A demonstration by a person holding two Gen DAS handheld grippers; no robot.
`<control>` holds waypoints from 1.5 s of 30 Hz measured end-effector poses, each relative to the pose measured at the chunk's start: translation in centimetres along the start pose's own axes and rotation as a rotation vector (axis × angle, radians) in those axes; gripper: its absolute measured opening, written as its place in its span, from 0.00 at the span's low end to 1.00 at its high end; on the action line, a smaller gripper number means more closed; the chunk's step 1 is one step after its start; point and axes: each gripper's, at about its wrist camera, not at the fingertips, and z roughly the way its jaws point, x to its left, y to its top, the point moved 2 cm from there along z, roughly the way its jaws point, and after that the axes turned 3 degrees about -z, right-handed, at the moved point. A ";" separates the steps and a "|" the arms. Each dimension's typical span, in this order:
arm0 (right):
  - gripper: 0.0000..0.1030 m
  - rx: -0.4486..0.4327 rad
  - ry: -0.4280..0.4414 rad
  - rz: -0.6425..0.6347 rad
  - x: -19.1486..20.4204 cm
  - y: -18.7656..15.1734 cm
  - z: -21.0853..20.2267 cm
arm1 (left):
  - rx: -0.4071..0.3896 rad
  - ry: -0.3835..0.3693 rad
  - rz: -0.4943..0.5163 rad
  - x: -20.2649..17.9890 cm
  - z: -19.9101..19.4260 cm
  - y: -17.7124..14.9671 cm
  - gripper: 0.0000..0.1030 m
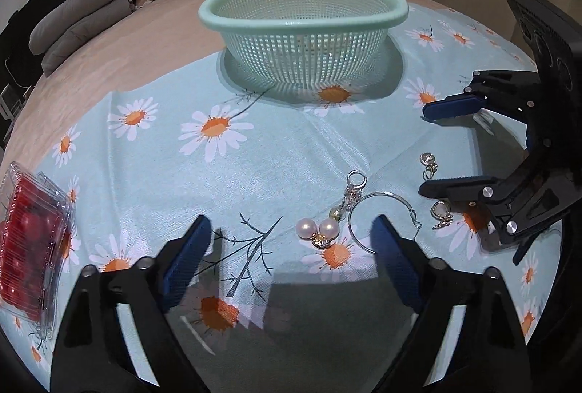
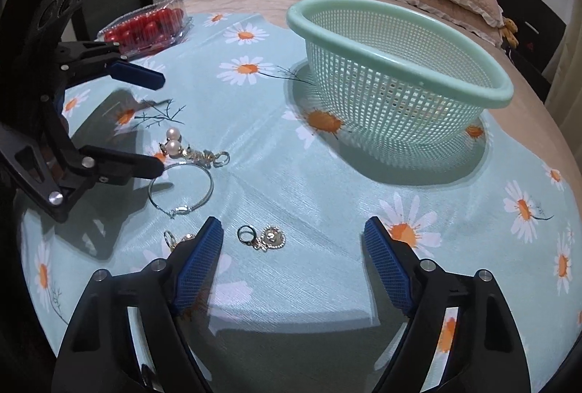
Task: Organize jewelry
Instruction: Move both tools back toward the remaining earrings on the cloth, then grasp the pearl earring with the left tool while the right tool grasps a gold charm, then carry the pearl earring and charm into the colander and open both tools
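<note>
**Both grippers apart above the jewelry**

Left wrist view: the left gripper (image 1: 291, 240) hung with jaws apart, pearl earrings (image 1: 318, 229) and hoop earring (image 1: 378, 222) between them; the basket (image 1: 302, 18) stood at twelve o'clock.

Right wrist view: the right gripper (image 2: 293, 242) was spread wide, empty, a gold earring (image 2: 263, 238) toward its nine o'clock finger.

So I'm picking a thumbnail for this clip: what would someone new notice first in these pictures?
The mint-green plastic mesh basket dominates, standing at the far end of the pale blue daisy-print cloth. Nearer, a small scatter of jewelry catches light: a pair of pearl earrings beside a thin silver hoop. Both tools, left and right, hover open above it, and a clear box of red beads sits at the cloth's edge.
</note>
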 end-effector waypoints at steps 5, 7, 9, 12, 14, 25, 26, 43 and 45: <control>0.25 -0.009 0.071 -0.038 1.0 0.0 -0.1 | -0.025 -0.049 -0.001 -0.1 0.3 -0.2 0.53; 0.18 -0.008 0.090 -0.052 1.4 0.1 -0.1 | -0.029 -0.074 0.020 -0.7 0.1 -0.3 0.34; 0.17 -0.012 0.105 -0.036 1.2 0.1 -0.2 | -0.029 -0.089 0.028 -1.1 0.0 -0.4 0.23; 0.17 -0.020 0.115 -0.024 1.1 -0.1 -0.6 | -0.026 -0.125 0.009 -1.2 -0.5 -0.8 0.11; 0.16 -0.023 0.133 -0.018 0.9 -0.3 -1.0 | -0.026 -0.130 0.005 -1.2 -0.9 -1.0 0.11; 0.11 -0.063 0.184 0.020 0.2 -0.8 -3.5 | -0.090 -0.165 -0.037 0.1 -4.9 -1.5 0.11; 0.11 -0.077 0.192 0.026 0.1 -0.7 -4.0 | -0.095 -0.165 -0.047 0.4 -5.3 -1.4 0.11; 0.11 -0.270 0.244 0.084 -2.6 0.1 -11.9 | -0.205 -0.321 -0.216 3.4 -9.6 -0.8 0.11; 0.11 -0.275 0.242 0.070 -2.5 0.4 -12.3 | -0.208 -0.317 -0.204 3.5 -10.0 -0.5 0.12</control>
